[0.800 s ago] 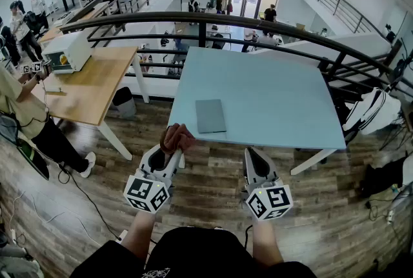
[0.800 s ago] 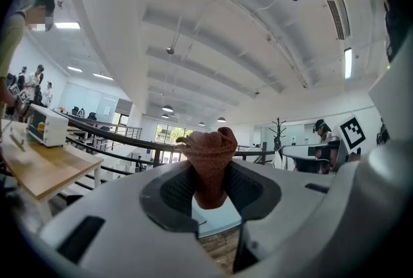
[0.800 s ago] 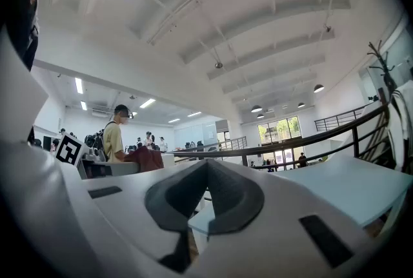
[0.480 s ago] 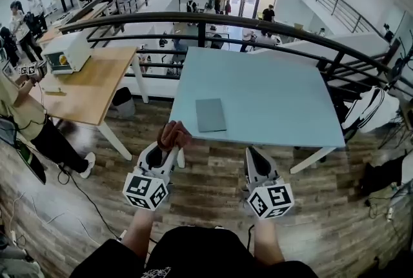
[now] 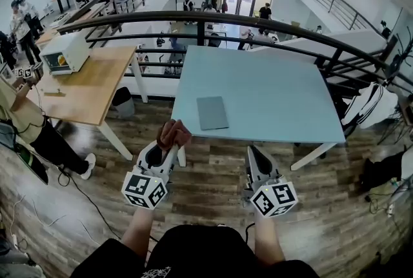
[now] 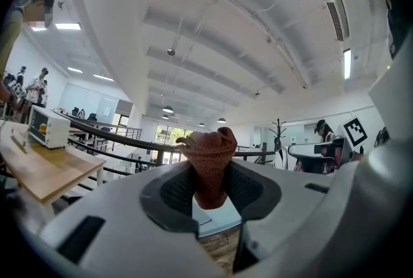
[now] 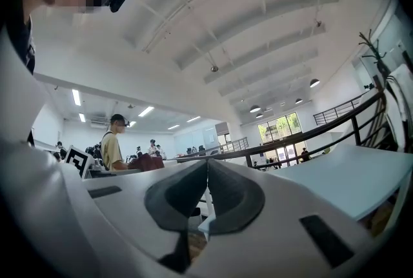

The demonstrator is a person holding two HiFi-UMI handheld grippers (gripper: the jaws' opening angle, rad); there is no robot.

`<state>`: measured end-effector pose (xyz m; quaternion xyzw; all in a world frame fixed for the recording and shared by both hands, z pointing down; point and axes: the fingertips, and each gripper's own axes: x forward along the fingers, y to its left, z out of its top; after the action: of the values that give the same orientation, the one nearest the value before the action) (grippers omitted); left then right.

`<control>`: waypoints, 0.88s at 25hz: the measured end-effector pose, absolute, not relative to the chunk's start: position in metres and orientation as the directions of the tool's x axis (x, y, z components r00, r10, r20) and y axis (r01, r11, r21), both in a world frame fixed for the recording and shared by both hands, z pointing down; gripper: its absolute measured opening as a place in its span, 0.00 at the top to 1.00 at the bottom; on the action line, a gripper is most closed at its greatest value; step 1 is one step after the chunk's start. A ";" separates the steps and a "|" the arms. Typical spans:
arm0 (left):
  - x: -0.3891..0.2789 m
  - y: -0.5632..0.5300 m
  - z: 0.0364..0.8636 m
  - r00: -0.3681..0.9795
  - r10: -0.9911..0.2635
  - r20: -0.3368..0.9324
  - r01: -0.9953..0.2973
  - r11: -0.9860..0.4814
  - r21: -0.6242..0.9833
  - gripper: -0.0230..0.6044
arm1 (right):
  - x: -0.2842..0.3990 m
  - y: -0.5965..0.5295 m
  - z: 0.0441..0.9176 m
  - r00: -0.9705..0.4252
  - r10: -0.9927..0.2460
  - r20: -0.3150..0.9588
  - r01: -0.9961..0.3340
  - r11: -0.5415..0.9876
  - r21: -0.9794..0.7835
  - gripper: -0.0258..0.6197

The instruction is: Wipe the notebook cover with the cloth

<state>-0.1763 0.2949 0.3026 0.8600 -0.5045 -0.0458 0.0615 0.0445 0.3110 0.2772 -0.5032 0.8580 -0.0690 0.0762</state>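
A grey notebook (image 5: 212, 113) lies flat near the front left of the pale blue table (image 5: 277, 99). My left gripper (image 5: 169, 141) hangs below the table's front edge, shut on a bunched red-brown cloth (image 5: 172, 133); in the left gripper view the cloth (image 6: 209, 164) stands pinched between the dark pads. My right gripper (image 5: 252, 153) is held beside it, also short of the table, jaws shut with nothing in them (image 7: 206, 170). Both grippers point up toward the table.
A wooden table (image 5: 84, 82) with a white appliance (image 5: 64, 52) stands to the left, a seated person (image 5: 19, 119) beside it. A black railing (image 5: 213, 20) runs behind the blue table. Wood plank floor (image 5: 206, 186) lies under the grippers.
Both grippers have stayed almost in place; the view has shifted slightly, and the left gripper with the cloth has edged a little to the left.
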 end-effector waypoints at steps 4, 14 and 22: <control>-0.187 0.300 0.305 0.500 -0.866 -0.020 -0.854 -0.497 0.155 0.76 | 0.035 0.317 0.280 -0.472 -0.880 -0.058 -0.859 0.473 -0.196 0.95; -0.213 0.312 0.307 0.506 -0.861 -0.039 -0.847 -0.505 0.166 0.76 | 0.008 0.331 0.282 -0.488 -0.872 -0.051 -0.851 0.488 -0.195 0.95; -0.236 0.314 0.314 0.493 -0.869 -0.036 -0.853 -0.492 0.175 0.76 | -0.013 0.329 0.285 -0.507 -0.861 -0.030 -0.845 0.504 -0.176 0.95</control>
<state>-0.2359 0.3138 0.3141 0.8615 -0.4997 -0.0595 0.0671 -0.0131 0.3292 0.2848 -0.4930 0.8654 -0.0692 0.0569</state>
